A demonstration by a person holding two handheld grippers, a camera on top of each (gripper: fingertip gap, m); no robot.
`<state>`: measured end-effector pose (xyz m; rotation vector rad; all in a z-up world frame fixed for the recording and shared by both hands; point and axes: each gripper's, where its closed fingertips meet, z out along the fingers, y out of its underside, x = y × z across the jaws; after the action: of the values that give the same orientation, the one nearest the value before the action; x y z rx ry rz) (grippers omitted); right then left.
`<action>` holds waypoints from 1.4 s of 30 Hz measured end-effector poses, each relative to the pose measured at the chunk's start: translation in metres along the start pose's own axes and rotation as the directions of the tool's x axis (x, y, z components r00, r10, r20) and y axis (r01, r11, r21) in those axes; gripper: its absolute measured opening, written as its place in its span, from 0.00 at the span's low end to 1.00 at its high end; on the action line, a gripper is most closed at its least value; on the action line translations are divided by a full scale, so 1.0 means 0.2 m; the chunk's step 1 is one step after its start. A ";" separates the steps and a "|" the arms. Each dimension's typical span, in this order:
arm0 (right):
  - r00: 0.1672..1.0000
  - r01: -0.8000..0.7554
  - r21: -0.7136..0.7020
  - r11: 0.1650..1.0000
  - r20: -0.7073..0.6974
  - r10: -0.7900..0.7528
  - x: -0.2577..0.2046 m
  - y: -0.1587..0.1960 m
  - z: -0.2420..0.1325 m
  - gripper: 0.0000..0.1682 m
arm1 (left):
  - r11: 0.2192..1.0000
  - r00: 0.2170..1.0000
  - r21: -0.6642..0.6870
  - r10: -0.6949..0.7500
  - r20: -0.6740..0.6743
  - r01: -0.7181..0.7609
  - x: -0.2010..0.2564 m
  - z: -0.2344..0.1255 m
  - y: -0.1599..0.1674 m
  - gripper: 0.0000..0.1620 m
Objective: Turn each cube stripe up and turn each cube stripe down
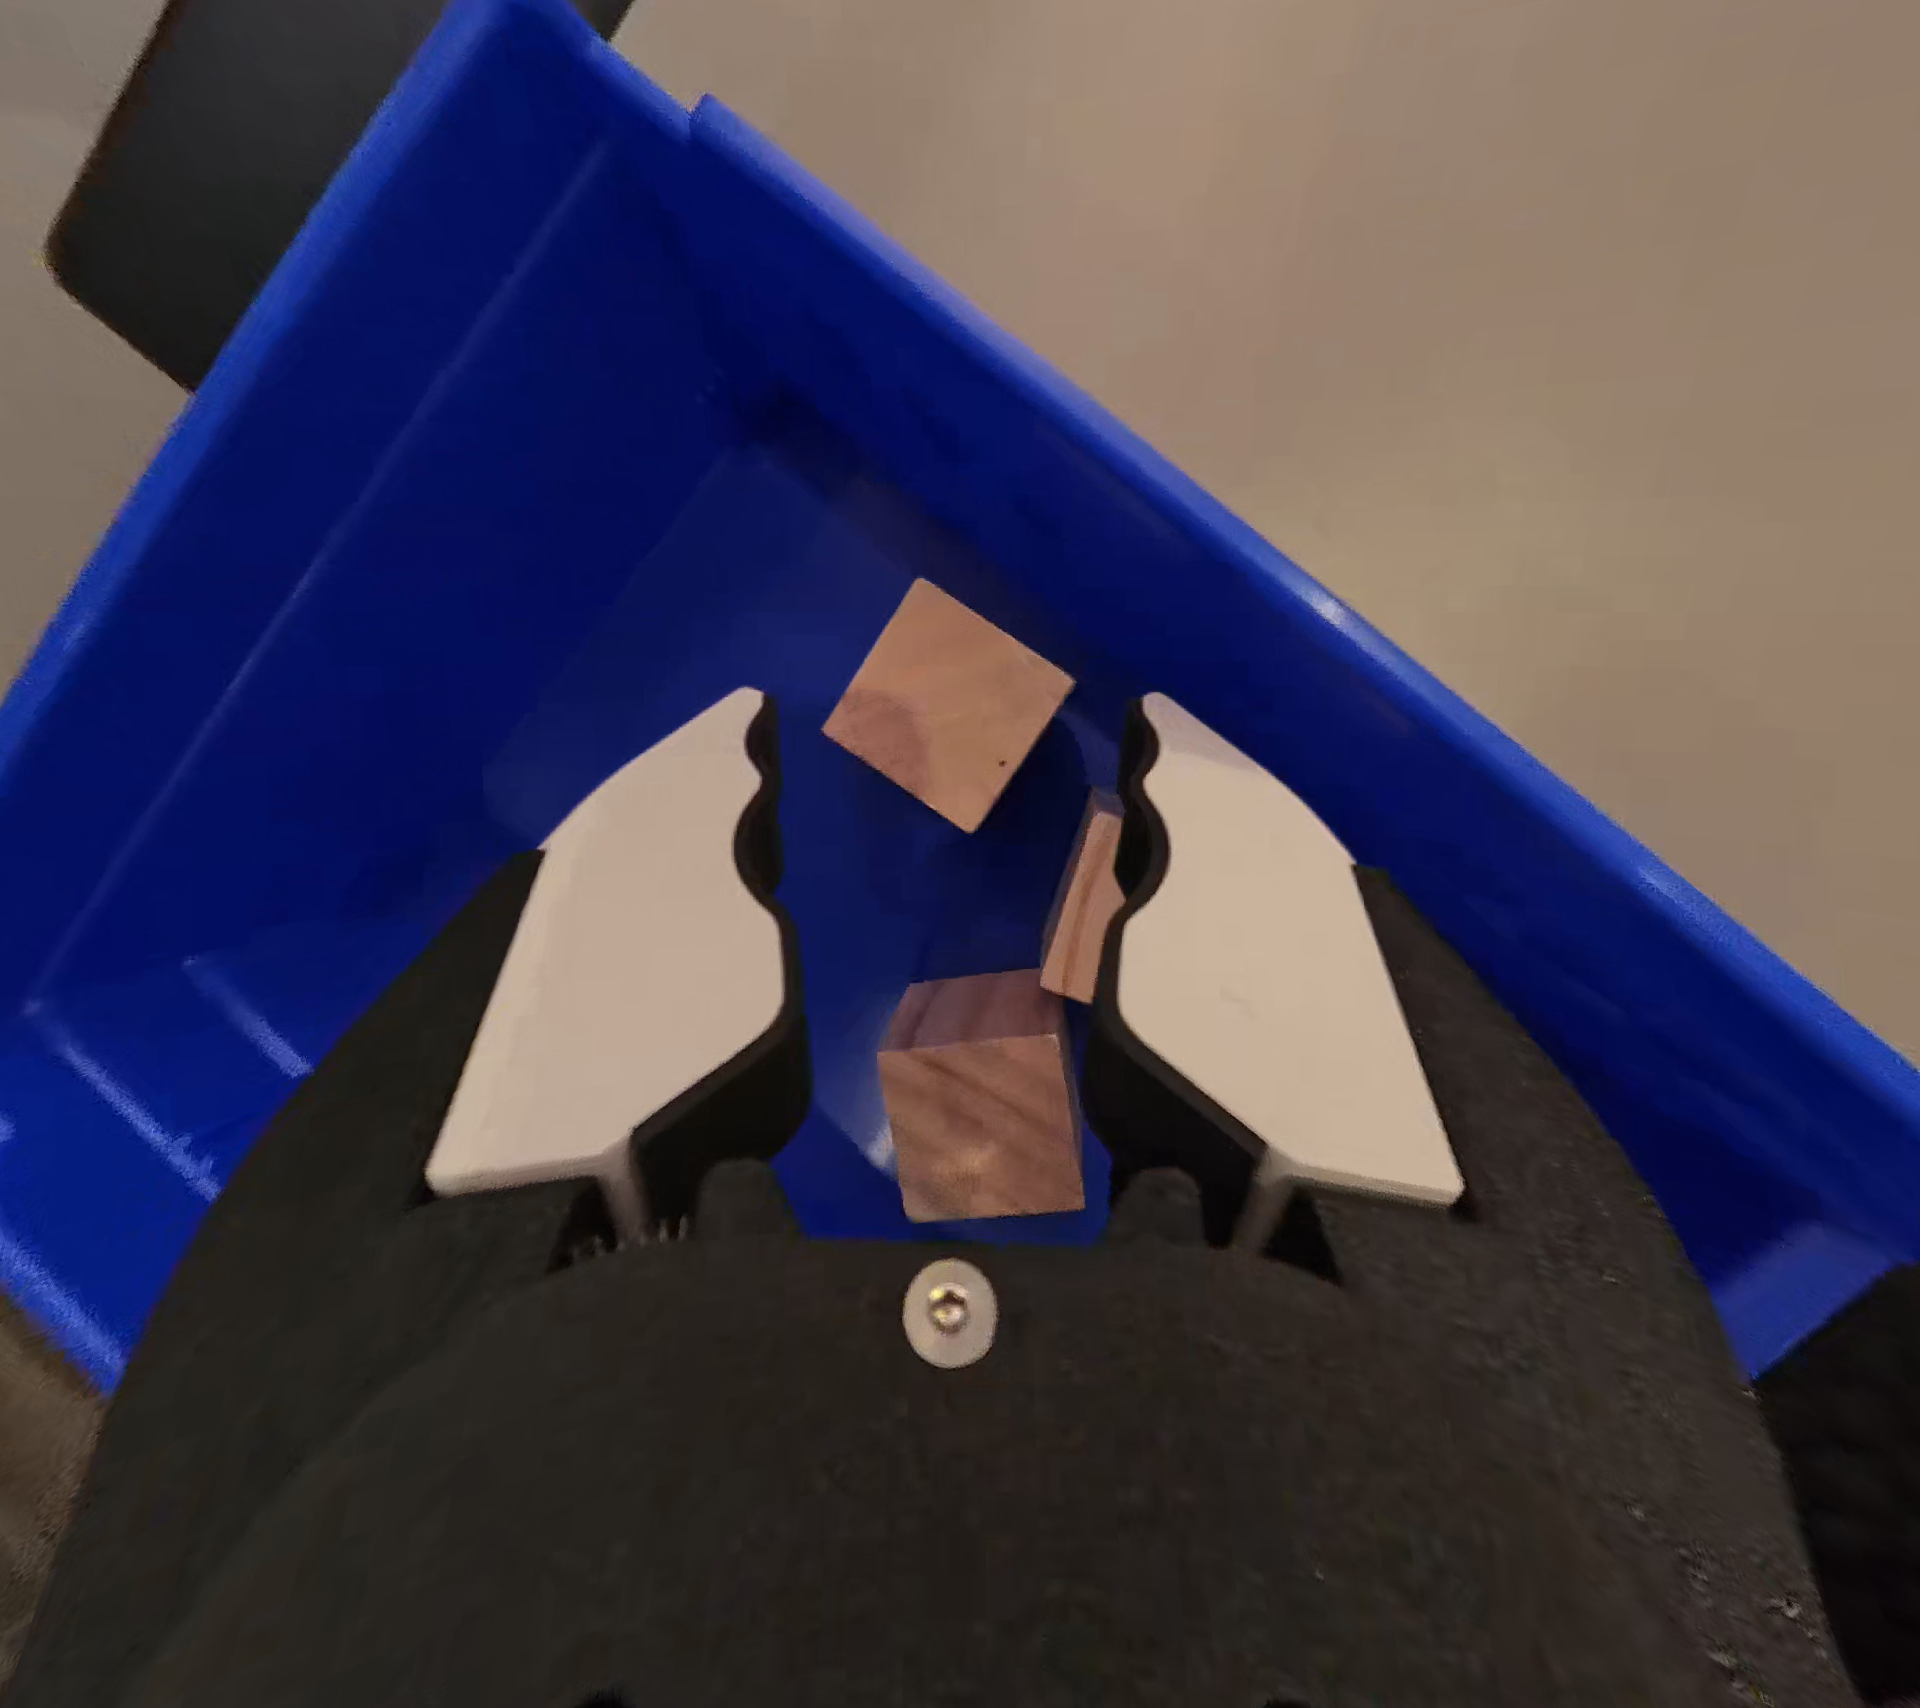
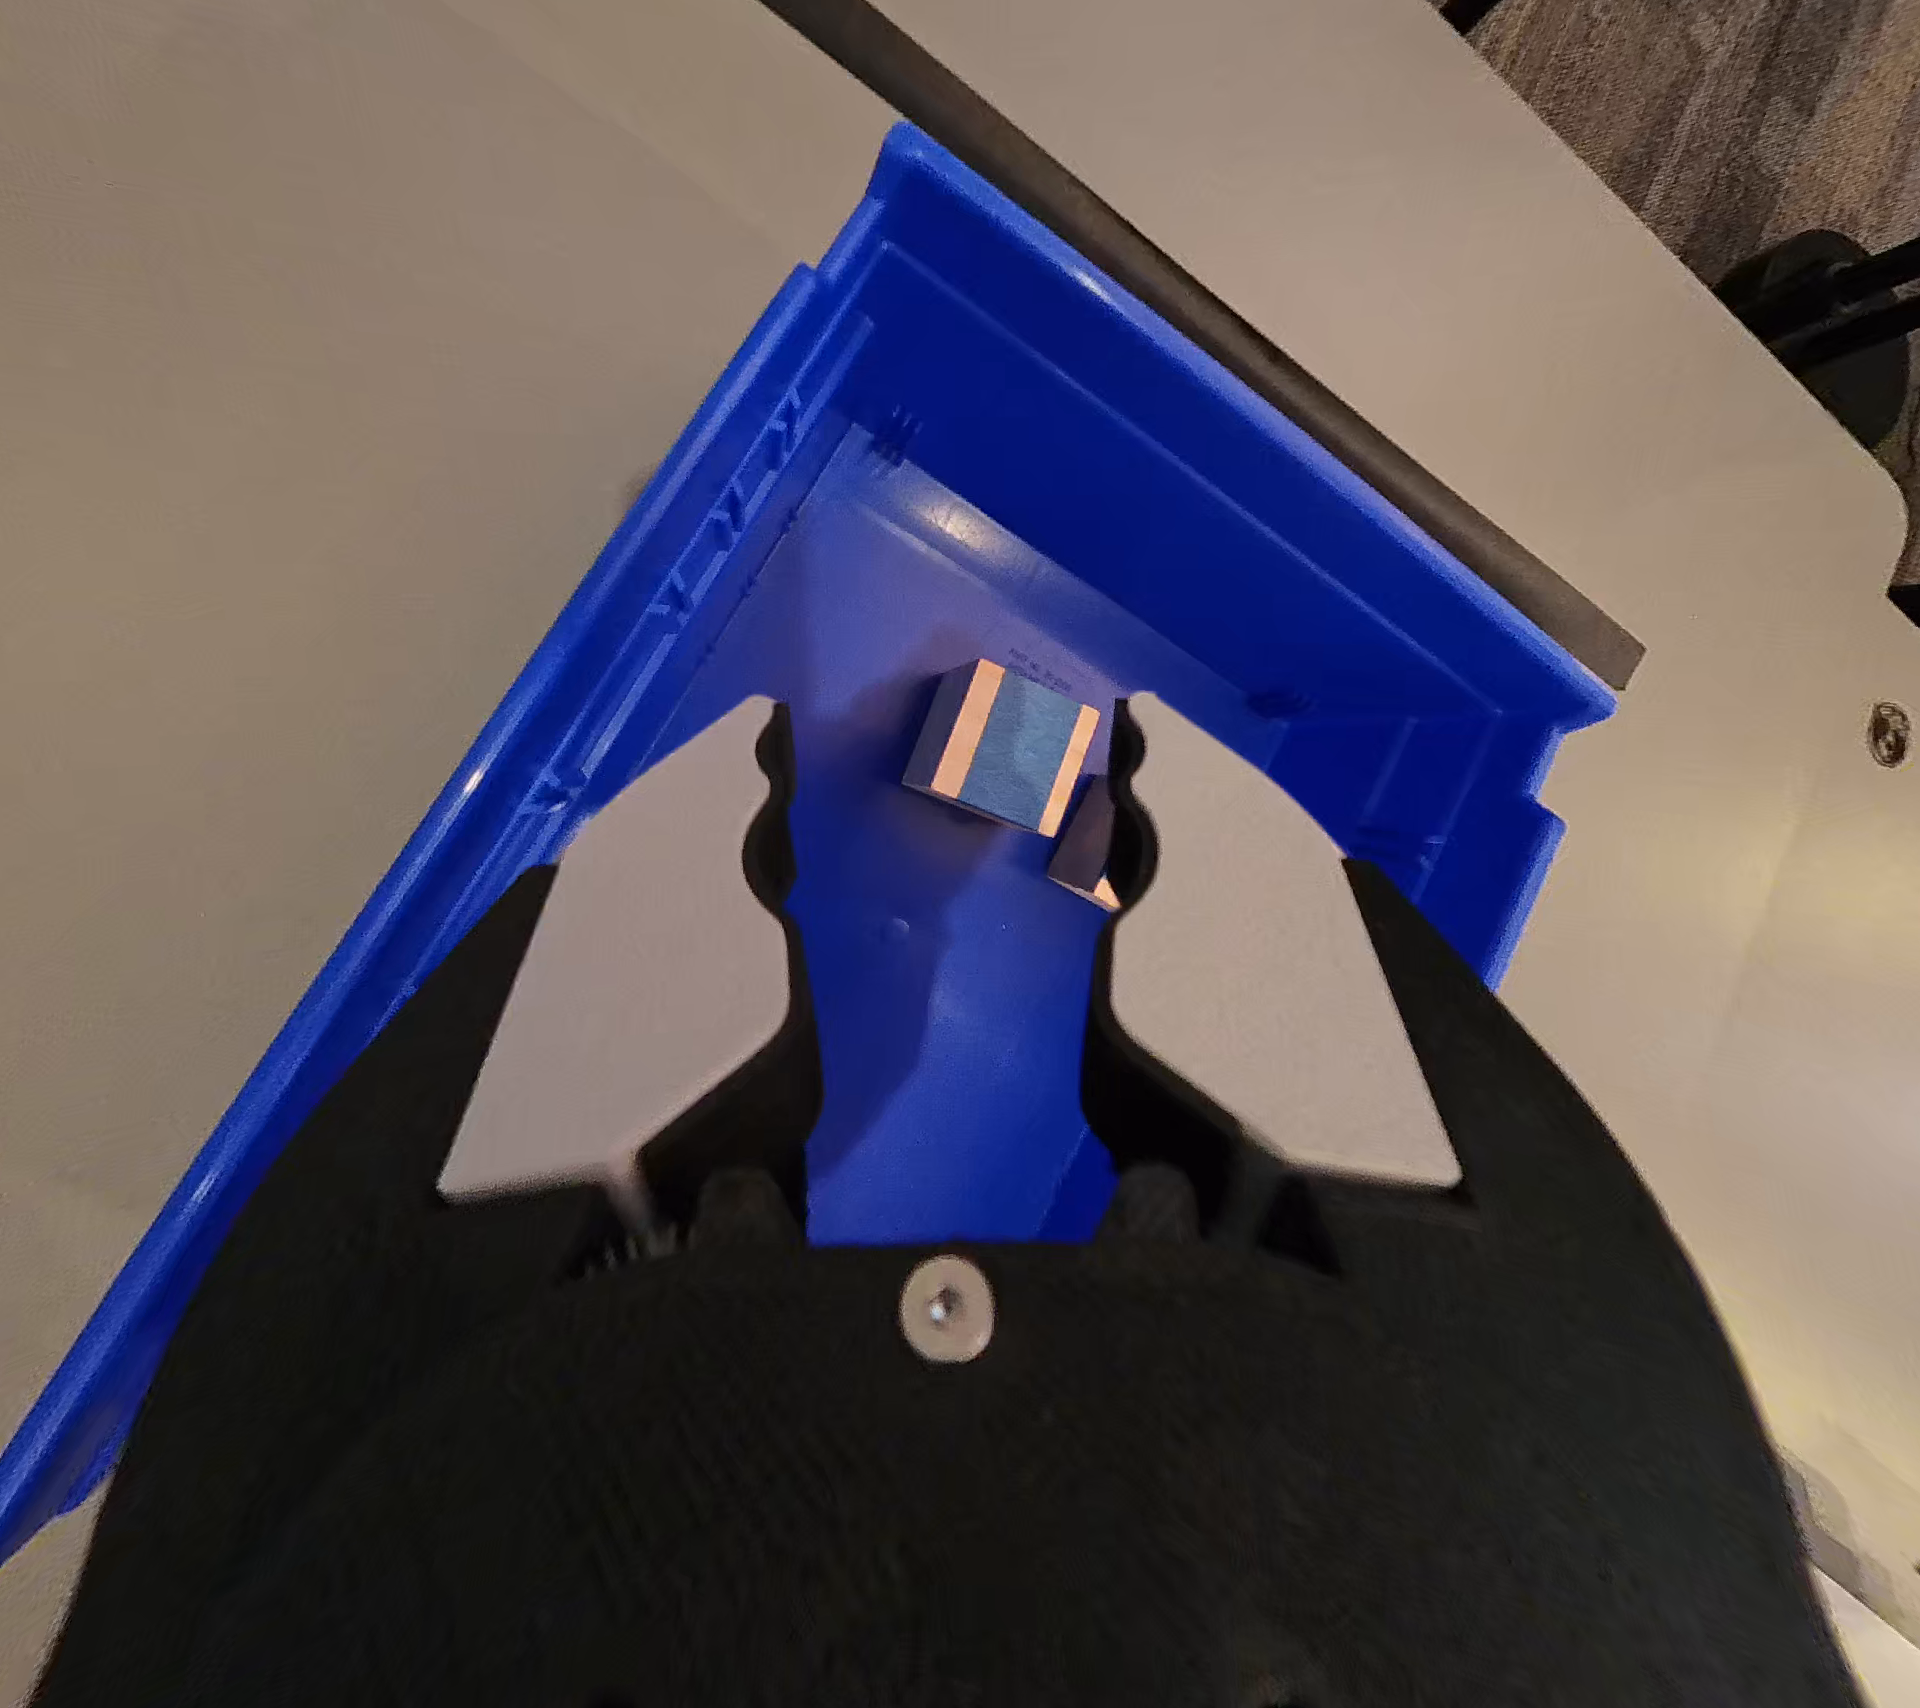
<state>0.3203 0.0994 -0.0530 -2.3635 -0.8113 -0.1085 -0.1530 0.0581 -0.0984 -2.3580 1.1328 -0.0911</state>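
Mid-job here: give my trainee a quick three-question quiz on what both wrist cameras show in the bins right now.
1. True or false: the left claw grips a cube.
2. In the left wrist view, how many wooden cubes show in the blue bin?
3. In the right wrist view, the cube by the right claw shows: A) blue stripe up, B) plain wood up.

Key: 1 false, it is open and empty; 2 three; 3 A.
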 end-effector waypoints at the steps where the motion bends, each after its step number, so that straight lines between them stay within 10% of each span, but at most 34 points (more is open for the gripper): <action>1: 1.000 0.007 -0.010 1.000 -0.005 -0.007 0.00 0.01 0.00 0.36 | 1.000 1.000 -0.003 0.002 -0.012 -0.002 0.00 0.01 0.01 0.39; 25: 0.996 0.093 -0.038 0.995 -0.002 -0.093 -0.07 0.01 0.00 0.36 | 0.979 0.997 -0.206 -0.024 -0.075 0.008 -0.02 0.15 0.13 0.33; 34: 0.992 0.086 0.042 0.995 -0.096 -0.082 -0.01 -0.07 -0.09 0.36 | 0.965 0.956 0.136 -0.245 0.161 0.224 -0.26 -0.28 -0.08 0.32; 38: 0.974 0.169 0.290 0.942 -0.198 -0.113 -0.06 -0.28 -0.29 0.36 | 0.847 0.949 0.434 -0.306 -0.072 0.306 -0.11 -0.58 -0.33 0.32; 42: 0.922 0.385 0.625 0.679 -0.293 -0.253 -0.40 -0.54 -0.58 0.39 | 0.664 0.835 0.615 -0.025 -0.549 0.425 0.30 -0.89 -0.65 0.32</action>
<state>0.2079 0.0560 0.0762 -1.4808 -0.9702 -0.1458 -0.0702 0.0052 0.1072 -1.7424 0.7592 -1.1074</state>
